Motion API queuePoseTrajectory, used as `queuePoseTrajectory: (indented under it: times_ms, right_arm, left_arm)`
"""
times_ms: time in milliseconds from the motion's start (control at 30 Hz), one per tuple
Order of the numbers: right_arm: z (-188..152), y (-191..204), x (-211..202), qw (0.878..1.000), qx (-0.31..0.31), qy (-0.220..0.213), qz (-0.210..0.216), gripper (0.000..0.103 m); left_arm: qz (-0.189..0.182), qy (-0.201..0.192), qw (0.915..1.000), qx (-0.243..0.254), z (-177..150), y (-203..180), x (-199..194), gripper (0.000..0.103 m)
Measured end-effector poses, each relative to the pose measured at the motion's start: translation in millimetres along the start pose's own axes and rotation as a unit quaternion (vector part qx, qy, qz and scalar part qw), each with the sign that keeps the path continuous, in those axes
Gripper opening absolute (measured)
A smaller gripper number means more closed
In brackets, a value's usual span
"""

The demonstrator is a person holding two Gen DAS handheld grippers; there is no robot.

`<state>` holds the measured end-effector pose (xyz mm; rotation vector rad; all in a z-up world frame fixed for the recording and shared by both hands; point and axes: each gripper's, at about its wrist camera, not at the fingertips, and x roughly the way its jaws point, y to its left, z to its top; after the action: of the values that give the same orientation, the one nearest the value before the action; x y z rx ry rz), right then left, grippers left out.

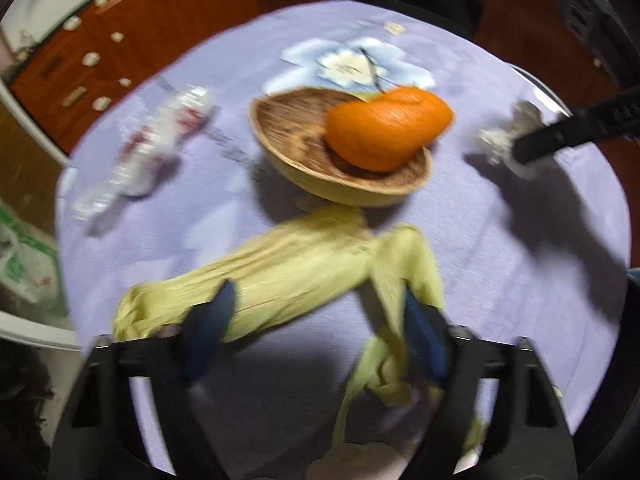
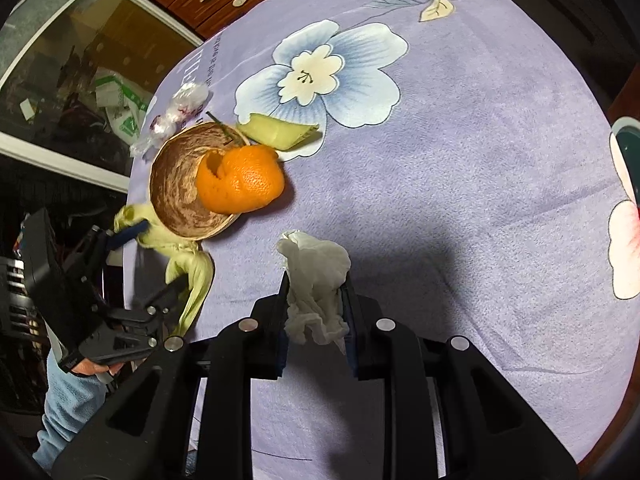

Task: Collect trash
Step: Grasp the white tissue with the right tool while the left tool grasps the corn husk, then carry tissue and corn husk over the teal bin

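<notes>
**Operator:** Fingers on my right gripper (image 2: pixel 314 296) are pinched on the crumpled white paper tissue (image 2: pixel 314 280), which sits between them above the lavender flowered cloth on the desk (image 2: pixel 460 200). My left gripper (image 1: pixel 316 312) has its blue fingers (image 1: pixel 216 316) spread to either side of the pale yellow-green corn husk (image 1: pixel 280 268), which lies at the near edge of the desk, just in front of the brown wooden bowl (image 1: pixel 296 140) holding the curled orange peel (image 1: pixel 384 132).

**Spotter:** How will they handle?

**Operator:** Both light and soft, I'd judge. The husk is fibrous and floppy, so I'd take it at the thick bundled middle.

**Spotter:** Anything unclear?

**Operator:** The left view is smeared, so I can't tell whether those pads touch the husk. Its lower end is cut off behind the gripper. The crinkled clear plastic wrapper (image 1: pixel 152 140) is blurred too.
</notes>
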<state>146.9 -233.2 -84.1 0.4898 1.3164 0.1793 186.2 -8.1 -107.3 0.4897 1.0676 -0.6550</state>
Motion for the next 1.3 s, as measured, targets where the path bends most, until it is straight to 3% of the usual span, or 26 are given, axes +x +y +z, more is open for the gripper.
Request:
queuePoseTrajectory:
  times_ms: [33,100,300,467,633,800,967,1300]
  right_arm:
    - [0.6,-0.2,0.5,1.000,0.002,0.000,0.000,0.021]
    - [0.4,-1.3,-1.1,1.000,0.005,-0.003,0.001,0.021]
    - [-2.8,-3.9,-8.2,1.000,0.008,-0.014,0.004,0.021]
    - [-9.1,-4.6,-17.9,1.000,0.001,-0.025,0.009,0.021]
    - [-17.7,-7.2,-30.9,0.999,-0.012,-0.032,0.018,0.021]
    - [-21.0,-15.3,-49.1,0.998,-0.017,-0.047,0.027,0.021]
    - [-24.7,-29.5,-70.6,0.997,-0.016,-0.066,0.034,0.021]
    - [-26.7,-78.3,-114.3,0.993,0.018,-0.113,0.042,0.021]
  left_arm:
    - [-0.011,-0.003,0.9999,0.000,0.8,-0.4,0.4,0.059]
    - [-0.019,-0.004,0.9998,-0.009,2.0,-2.1,-1.5,0.030]
    - [-0.037,0.002,0.9949,-0.094,-1.1,-3.2,-8.1,0.009]
    - [-0.027,0.001,0.9874,-0.156,-17.4,-11.5,-24.6,0.007]
    - [-0.029,-0.023,0.9800,-0.196,-29.4,-26.4,-50.1,0.007]
    - [-0.030,-0.048,0.9746,-0.217,-20.5,-45.0,-68.0,0.007]
    - [-0.041,-0.071,0.9738,-0.212,2.7,-65.9,-83.1,0.007]
    - [-0.064,-0.094,0.9799,-0.164,65.8,-128.6,-86.7,0.007]
